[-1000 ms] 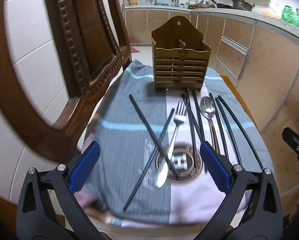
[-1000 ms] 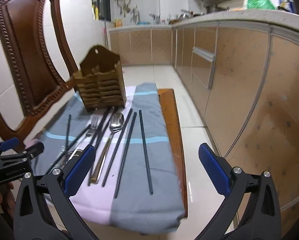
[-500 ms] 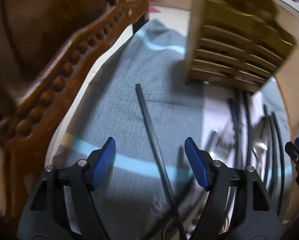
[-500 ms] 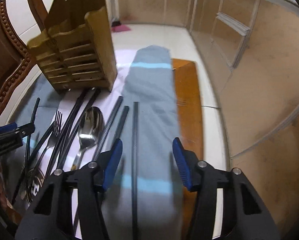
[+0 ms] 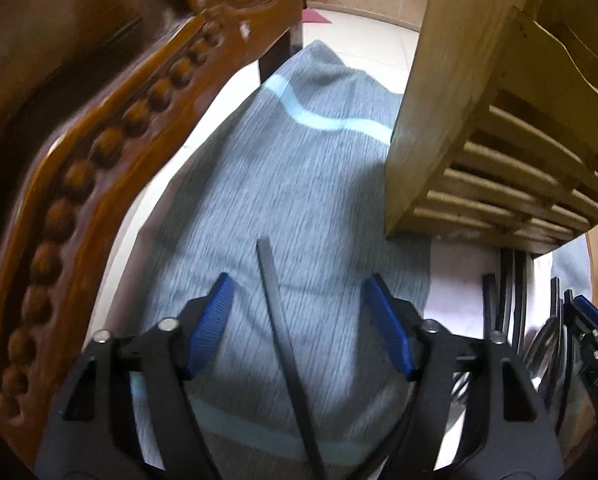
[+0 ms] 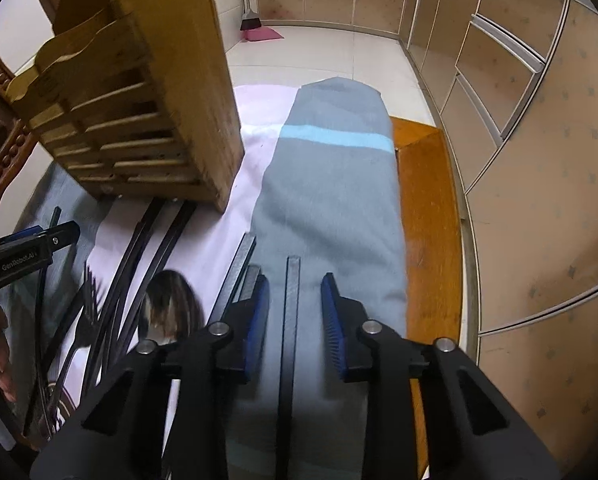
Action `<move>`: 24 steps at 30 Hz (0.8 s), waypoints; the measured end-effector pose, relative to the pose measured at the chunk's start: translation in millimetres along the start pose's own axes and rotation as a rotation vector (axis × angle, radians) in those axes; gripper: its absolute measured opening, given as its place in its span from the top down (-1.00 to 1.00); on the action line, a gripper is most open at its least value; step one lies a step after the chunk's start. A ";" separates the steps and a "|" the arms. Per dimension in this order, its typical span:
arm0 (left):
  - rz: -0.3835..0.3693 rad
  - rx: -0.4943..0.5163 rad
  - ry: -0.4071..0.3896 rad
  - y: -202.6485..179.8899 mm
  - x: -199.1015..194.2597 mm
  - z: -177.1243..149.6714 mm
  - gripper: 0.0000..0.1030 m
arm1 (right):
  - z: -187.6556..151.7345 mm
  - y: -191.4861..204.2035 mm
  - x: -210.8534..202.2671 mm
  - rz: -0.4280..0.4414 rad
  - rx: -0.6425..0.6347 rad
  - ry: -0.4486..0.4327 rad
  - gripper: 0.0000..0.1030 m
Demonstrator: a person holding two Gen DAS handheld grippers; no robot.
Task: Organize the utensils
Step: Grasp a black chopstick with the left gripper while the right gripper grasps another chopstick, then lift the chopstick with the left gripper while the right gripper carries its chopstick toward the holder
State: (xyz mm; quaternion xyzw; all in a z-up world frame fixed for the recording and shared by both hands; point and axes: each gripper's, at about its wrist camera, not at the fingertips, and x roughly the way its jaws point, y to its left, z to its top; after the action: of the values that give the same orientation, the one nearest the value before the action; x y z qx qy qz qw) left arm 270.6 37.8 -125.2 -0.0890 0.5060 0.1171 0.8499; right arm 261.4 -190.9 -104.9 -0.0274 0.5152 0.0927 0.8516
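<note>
A wooden slatted utensil holder (image 5: 499,152) stands at the back of the cloth; it also shows in the right wrist view (image 6: 139,112). My left gripper (image 5: 301,328) is open, low over the cloth, with a black chopstick (image 5: 283,344) lying between its fingers. My right gripper (image 6: 293,312) is open, its jaws partly closed in around another black chopstick (image 6: 291,320) without touching it. More black chopsticks (image 6: 147,248), a fork (image 6: 87,312) and a spoon (image 6: 169,308) lie left of the right gripper.
A grey and pink cloth (image 6: 331,184) covers the small wooden table (image 6: 427,208). A carved wooden chair back (image 5: 99,152) stands close on the left. Kitchen cabinets (image 6: 519,120) run along the right. The left gripper (image 6: 27,256) shows in the right wrist view.
Both grippers have moved forward and down toward the cloth, each over a chopstick. The jaws of both have narrowed, the right ones more.
</note>
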 end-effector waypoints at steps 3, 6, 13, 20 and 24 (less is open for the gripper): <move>-0.010 -0.018 -0.002 9.3 1.0 6.9 0.69 | -0.5 -7.4 -0.8 0.046 0.037 0.000 0.86; -0.076 -0.014 0.004 18.6 1.2 8.3 0.87 | -1.5 -8.8 -8.4 0.049 0.052 -0.022 0.86; -0.143 0.031 -0.119 23.2 -59.9 12.8 0.87 | -1.4 -16.6 -72.3 0.110 0.086 -0.140 0.86; -0.243 0.070 -0.297 26.2 -164.2 -0.5 0.88 | -8.3 -8.6 -136.5 0.183 0.062 -0.243 0.86; -0.290 0.093 -0.373 21.5 -205.4 -16.8 0.87 | -12.8 -0.8 -171.6 0.184 0.037 -0.301 0.86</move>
State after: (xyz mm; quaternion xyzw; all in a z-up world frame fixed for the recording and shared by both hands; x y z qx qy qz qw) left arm 155.6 31.5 47.1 -0.0984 0.3271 -0.0153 0.9397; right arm 172.8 -215.8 40.5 0.0498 0.3839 0.1637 0.9074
